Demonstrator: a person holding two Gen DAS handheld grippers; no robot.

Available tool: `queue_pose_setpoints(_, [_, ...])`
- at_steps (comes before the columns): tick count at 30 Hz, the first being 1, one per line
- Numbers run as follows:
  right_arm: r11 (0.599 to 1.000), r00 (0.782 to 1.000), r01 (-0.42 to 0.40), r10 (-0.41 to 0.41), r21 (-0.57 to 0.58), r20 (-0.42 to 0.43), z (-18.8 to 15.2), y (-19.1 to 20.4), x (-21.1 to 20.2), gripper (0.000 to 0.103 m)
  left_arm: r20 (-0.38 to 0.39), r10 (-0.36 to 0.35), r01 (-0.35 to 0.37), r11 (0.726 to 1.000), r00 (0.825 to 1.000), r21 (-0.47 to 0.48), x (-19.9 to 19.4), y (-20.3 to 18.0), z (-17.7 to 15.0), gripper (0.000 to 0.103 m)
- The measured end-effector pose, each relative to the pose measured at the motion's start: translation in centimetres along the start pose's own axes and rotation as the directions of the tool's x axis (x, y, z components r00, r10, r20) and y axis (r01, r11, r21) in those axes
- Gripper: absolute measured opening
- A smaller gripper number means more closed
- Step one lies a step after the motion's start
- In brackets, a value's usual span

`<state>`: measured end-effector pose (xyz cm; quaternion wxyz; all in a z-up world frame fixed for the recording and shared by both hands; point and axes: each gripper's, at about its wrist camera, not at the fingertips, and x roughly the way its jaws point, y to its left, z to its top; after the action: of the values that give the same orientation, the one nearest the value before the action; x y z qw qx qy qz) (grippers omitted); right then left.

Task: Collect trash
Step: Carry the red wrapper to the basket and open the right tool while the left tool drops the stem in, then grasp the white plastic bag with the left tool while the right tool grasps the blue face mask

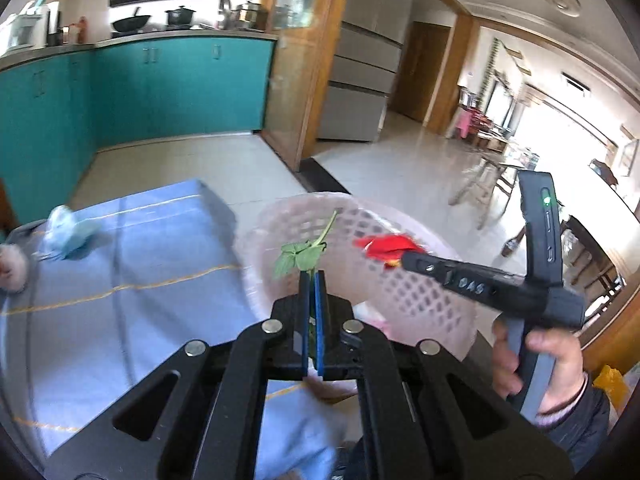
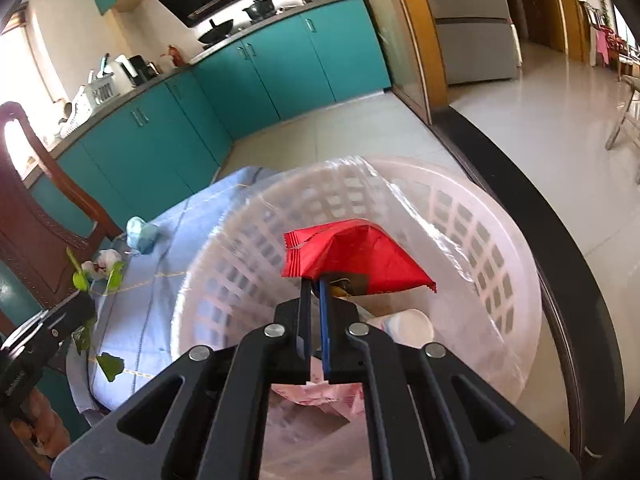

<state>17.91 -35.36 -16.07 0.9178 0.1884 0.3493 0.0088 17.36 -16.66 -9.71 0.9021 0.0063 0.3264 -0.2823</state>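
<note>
My left gripper [image 1: 313,274] is shut on a green leafy stem [image 1: 298,258] and holds it over the near rim of a pale pink plastic basket [image 1: 420,292] lined with a clear bag. My right gripper [image 2: 317,278] is shut on a corner of a red snack wrapper [image 2: 360,256], which hangs above the basket's [image 2: 500,216] opening. In the left wrist view the right gripper [image 1: 404,260] reaches in from the right with the red wrapper [image 1: 388,246] at its tip. The left gripper [image 2: 86,300] with the leafy stem [image 2: 114,276] shows at the right wrist view's left edge.
A blue tablecloth [image 1: 140,260] covers the table. A crumpled blue wad [image 2: 140,232] and a white-pink crumpled tissue [image 2: 106,260] lie on it near a wooden chair [image 2: 36,216]. A pink wrapper [image 2: 320,396] and a white cup [image 2: 412,326] lie inside the basket. Teal cabinets stand behind.
</note>
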Motion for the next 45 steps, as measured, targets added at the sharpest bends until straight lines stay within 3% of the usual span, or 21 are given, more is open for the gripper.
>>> queue_pose_setpoints(2, [1.0, 1.0, 0.015, -0.015, 0.02, 0.014, -0.1, -0.3, -0.4, 0.021, -0.011, -0.015, 0.015, 1.0, 1.0, 0.023, 1.2, -1.2, 0.4, 0.003])
queue_pose_setpoints(4, [0.998, 0.999, 0.018, -0.02, 0.061, 0.035, 0.1, -1.3, -0.9, 0.042, -0.016, -0.022, 0.023, 0.999, 1.0, 0.045, 1.8, -2.0, 0.5, 0.003])
queue_pose_setpoints(5, [0.997, 0.999, 0.017, -0.02, 0.077, 0.045, 0.3, -1.6, -1.0, 0.044, -0.019, -0.024, 0.025, 0.998, 1.0, 0.058, 2.2, -2.5, 0.5, 0.003])
queue_pose_setpoints(8, [0.995, 0.996, 0.022, -0.03, 0.099, 0.08, 0.4, -1.9, -1.5, 0.045, -0.023, -0.025, 0.027, 0.996, 0.999, 0.08, 3.0, -3.3, 0.6, 0.003])
queue_pose_setpoints(10, [0.995, 0.994, 0.031, -0.04, 0.099, 0.097, 0.5, -2.0, -1.7, 0.045, -0.028, -0.02, 0.023, 0.996, 0.999, 0.087, 3.5, -3.5, 0.5, 0.013])
queue_pose_setpoints(12, [0.994, 0.994, 0.024, -0.034, 0.103, 0.103, 0.6, -2.0, -1.8, 0.045, -0.024, -0.014, 0.015, 0.997, 1.0, 0.081, 3.5, -3.5, 0.1, 0.038])
queue_pose_setpoints(15, [0.994, 0.994, 0.014, -0.025, 0.106, 0.102, 0.7, -1.9, -1.7, 0.046, -0.022, -0.008, 0.009, 0.998, 1.0, 0.063, 3.6, -2.7, -0.1, 0.048])
queue_pose_setpoints(20, [0.996, 0.995, 0.005, -0.013, 0.085, 0.096, 0.8, -0.6, -1.0, 0.047, -0.016, 0.035, -0.034, 0.999, 0.999, 0.02, 3.2, -0.2, -0.3, 0.053])
queue_pose_setpoints(24, [0.998, 0.994, -0.021, 0.016, 0.054, 0.106, 1.3, 1.6, -0.6, 0.047, 0.0, 0.161, -0.161, 0.985, 0.987, -0.06, 2.1, 3.3, -0.9, 0.05])
queue_pose_setpoints(25, [0.999, 0.994, -0.033, 0.028, 0.042, 0.107, 1.4, 2.3, -0.3, 0.047, 0.008, 0.258, -0.257, 0.962, 0.966, -0.092, 1.6, 5.0, -1.5, 0.048])
queue_pose_setpoints(27, [0.998, 0.993, -0.054, 0.053, 0.009, 0.107, 1.6, 3.9, 0.1, 0.047, 0.0, 0.376, -0.372, 0.918, 0.927, -0.138, 1.2, 8.0, -2.1, 0.038])
queue_pose_setpoints(28, [0.998, 0.992, -0.064, 0.066, -0.022, 0.106, 1.7, 5.1, 0.5, 0.047, -0.013, 0.404, -0.401, 0.903, 0.915, -0.152, 1.2, 9.0, -2.3, 0.037])
queue_pose_setpoints(30, [0.993, 0.991, -0.076, 0.085, -0.086, 0.099, 1.7, 7.5, 1.3, 0.047, -0.056, 0.491, -0.491, 0.848, 0.87, -0.198, 0.9, 13.0, -2.6, 0.035])
queue_pose_setpoints(32, [0.987, 0.991, -0.095, 0.106, -0.126, 0.086, 1.5, 9.2, 2.0, 0.047, -0.072, 0.584, -0.584, 0.782, 0.809, -0.216, 0.5, 16.9, -2.3, 0.035])
queue_pose_setpoints(33, [0.983, 0.99, -0.109, 0.121, -0.148, 0.073, 1.5, 10.4, 2.6, 0.047, -0.082, 0.634, -0.635, 0.742, 0.769, -0.215, 0.4, 19.0, -2.0, 0.035])
queue_pose_setpoints(34, [0.98, 0.99, -0.118, 0.129, -0.159, 0.063, 1.4, 11.0, 3.0, 0.047, -0.091, 0.656, -0.658, 0.723, 0.749, -0.209, 0.4, 20.0, -1.8, 0.035])
queue_pose_setpoints(35, [0.977, 0.989, -0.126, 0.137, -0.17, 0.052, 1.5, 11.7, 3.5, 0.047, -0.12, 0.69, -0.699, 0.692, 0.714, -0.181, 1.0, 22.1, -1.3, 0.036])
queue_pose_setpoints(37, [0.97, 0.988, -0.143, 0.152, -0.195, 0.03, 1.6, 13.3, 4.8, 0.047, -0.142, 0.728, -0.742, 0.654, 0.671, -0.148, 1.7, 24.1, -0.8, 0.035])
queue_pose_setpoints(40, [0.959, 0.987, -0.151, 0.159, -0.24, 0.012, 1.8, 15.4, 6.3, 0.047, -0.176, 0.795, -0.811, 0.583, 0.58, -0.042, 3.6, 26.7, 0.0, 0.036])
queue_pose_setpoints(42, [0.953, 0.986, -0.162, 0.167, -0.257, 0.0, 1.9, 16.5, 7.2, 0.047, -0.208, 0.813, -0.832, 0.555, 0.544, -0.006, 4.4, 28.6, -0.1, 0.036])
queue_pose_setpoints(45, [0.948, 0.981, -0.194, 0.192, -0.251, -0.033, 2.1, 17.7, 8.6, 0.047, -0.241, 0.823, -0.841, 0.539, 0.514, 0.045, 5.9, 30.5, -0.5, 0.035])
